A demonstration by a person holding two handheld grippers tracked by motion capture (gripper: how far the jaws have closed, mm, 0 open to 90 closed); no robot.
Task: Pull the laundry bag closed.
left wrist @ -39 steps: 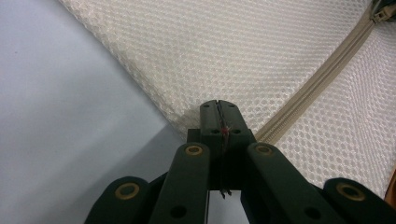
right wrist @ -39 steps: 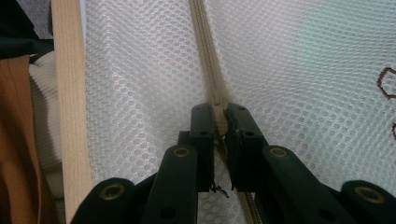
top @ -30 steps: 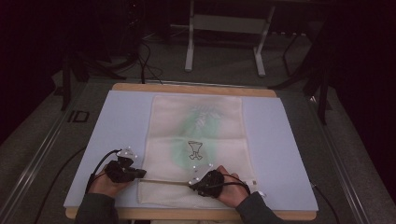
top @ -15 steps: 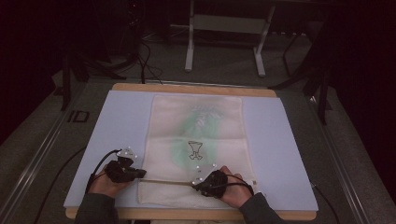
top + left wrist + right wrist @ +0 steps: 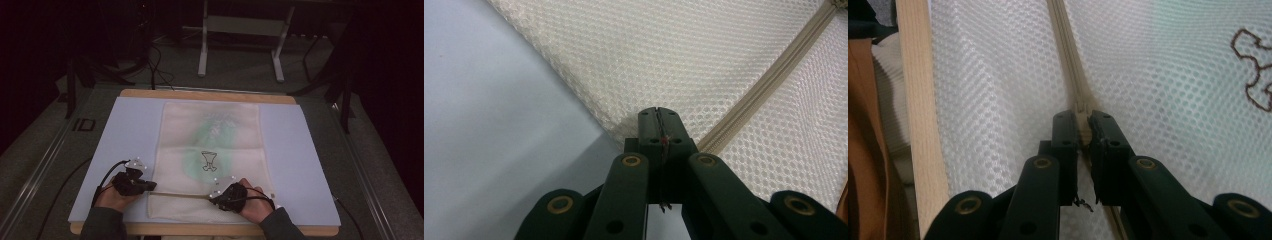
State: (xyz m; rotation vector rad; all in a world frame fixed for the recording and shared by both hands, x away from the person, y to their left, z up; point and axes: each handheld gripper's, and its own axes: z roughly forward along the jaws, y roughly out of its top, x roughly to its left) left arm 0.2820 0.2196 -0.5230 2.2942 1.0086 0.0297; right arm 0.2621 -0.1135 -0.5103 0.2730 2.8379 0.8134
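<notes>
The mesh bag [image 5: 212, 150] lies flat down the middle of the table [image 5: 125, 130], so nothing tall stands in a gripper's path. Wide bare strips of tabletop run along both long sides of the bag (the right strip a little broader), and the far edge is open too. At the near edge, the left gripper [image 5: 145, 186] and right gripper [image 5: 220, 194] crowd the zip [image 5: 180, 194].

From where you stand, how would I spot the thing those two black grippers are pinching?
On the pale blue table top lies a cream mesh bag, green showing through it. Near its front edge runs a beige zipper: the left gripper is shut on the corner at its end, the right gripper on its slider.
</notes>
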